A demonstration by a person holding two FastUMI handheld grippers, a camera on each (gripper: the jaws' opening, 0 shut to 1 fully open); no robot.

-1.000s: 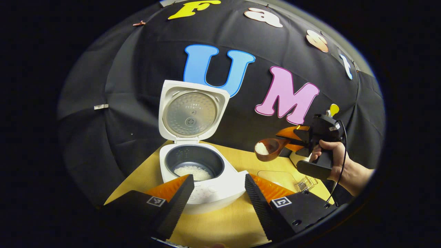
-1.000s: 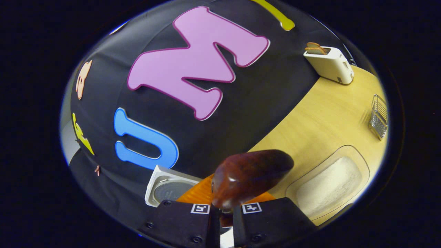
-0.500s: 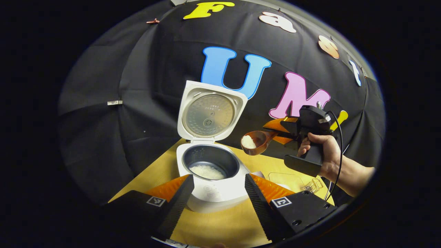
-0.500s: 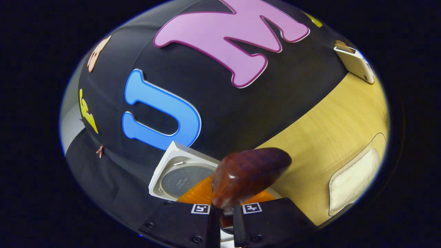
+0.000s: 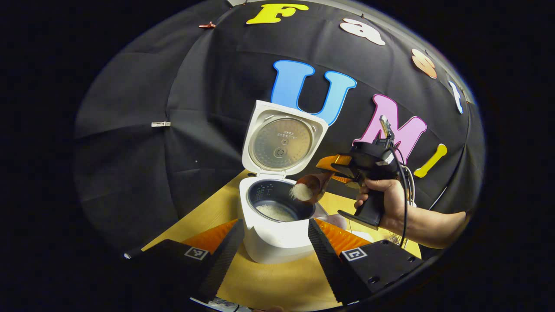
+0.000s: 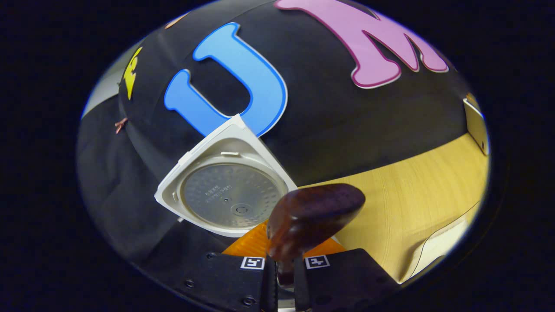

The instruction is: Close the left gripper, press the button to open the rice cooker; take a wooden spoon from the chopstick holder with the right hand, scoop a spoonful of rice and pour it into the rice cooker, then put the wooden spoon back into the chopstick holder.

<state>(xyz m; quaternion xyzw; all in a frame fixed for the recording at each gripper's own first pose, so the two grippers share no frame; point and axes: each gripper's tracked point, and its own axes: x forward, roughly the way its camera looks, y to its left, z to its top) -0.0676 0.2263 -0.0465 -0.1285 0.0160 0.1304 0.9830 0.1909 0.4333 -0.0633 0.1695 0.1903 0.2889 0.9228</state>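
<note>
**Spoonful of rice tipping into the open rice cooker**

In the left gripper view, a white rice cooker (image 5: 277,229) stands on a wooden table (image 5: 277,286) with its lid (image 5: 284,138) raised upright. Some rice (image 5: 275,212) already lies in the dark inner pot. The left gripper (image 5: 274,249) hovers near the cooker's front, its jaws wide apart and holding nothing. To the right, a hand (image 5: 383,201) holds the right gripper (image 5: 336,169), whose jaws are clamped on the handle of a wooden spoon (image 5: 310,188). The spoon's bowl tilts over the pot's rim, white rice sliding from it. In the right gripper view, the spoon (image 6: 312,216) juts forward from between the closed jaws, beside the lid (image 6: 227,197).
</note>
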